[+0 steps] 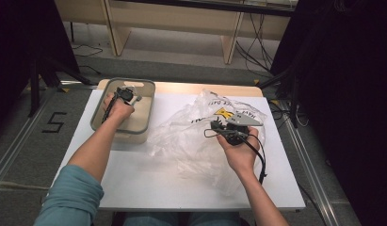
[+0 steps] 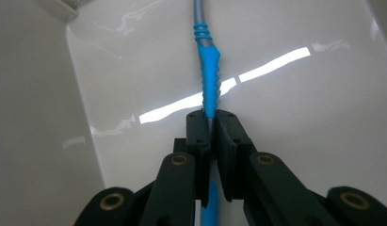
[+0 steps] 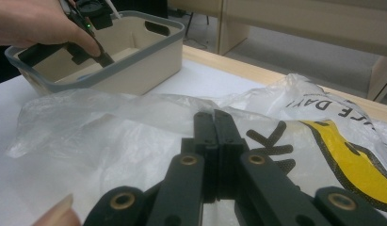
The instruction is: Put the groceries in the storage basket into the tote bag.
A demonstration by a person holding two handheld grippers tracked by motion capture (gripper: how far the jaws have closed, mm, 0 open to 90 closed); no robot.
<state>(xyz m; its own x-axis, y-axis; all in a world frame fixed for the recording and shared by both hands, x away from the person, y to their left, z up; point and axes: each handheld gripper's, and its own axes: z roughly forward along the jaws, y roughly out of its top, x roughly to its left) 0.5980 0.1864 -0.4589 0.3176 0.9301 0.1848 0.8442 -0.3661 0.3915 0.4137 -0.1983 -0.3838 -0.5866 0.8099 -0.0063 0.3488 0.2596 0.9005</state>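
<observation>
My left gripper [image 2: 209, 115] reaches down into a beige bin with a grey rim [image 1: 99, 115] at the table's back left. Its jaws are shut on a utensil with a blue ribbed handle [image 2: 209, 75] and a silver shaft, which hangs over the bin's glossy white floor. In the high view the left gripper [image 1: 129, 98] sits inside the bin. My right gripper [image 3: 213, 115] is shut, with its tips resting just above a crumpled clear plastic bag [image 3: 111, 141] printed with black letters and a yellow mark. The right gripper [image 1: 215, 125] hovers over the bag [image 1: 191, 136] at the table's centre right.
The white table [image 1: 149, 188] has a wooden strip along its far edge. The bin [image 3: 134, 70] stands to the left beyond the bag, with a hand and the left gripper [image 3: 102, 59] in it. Wooden furniture legs and cables lie on the floor behind.
</observation>
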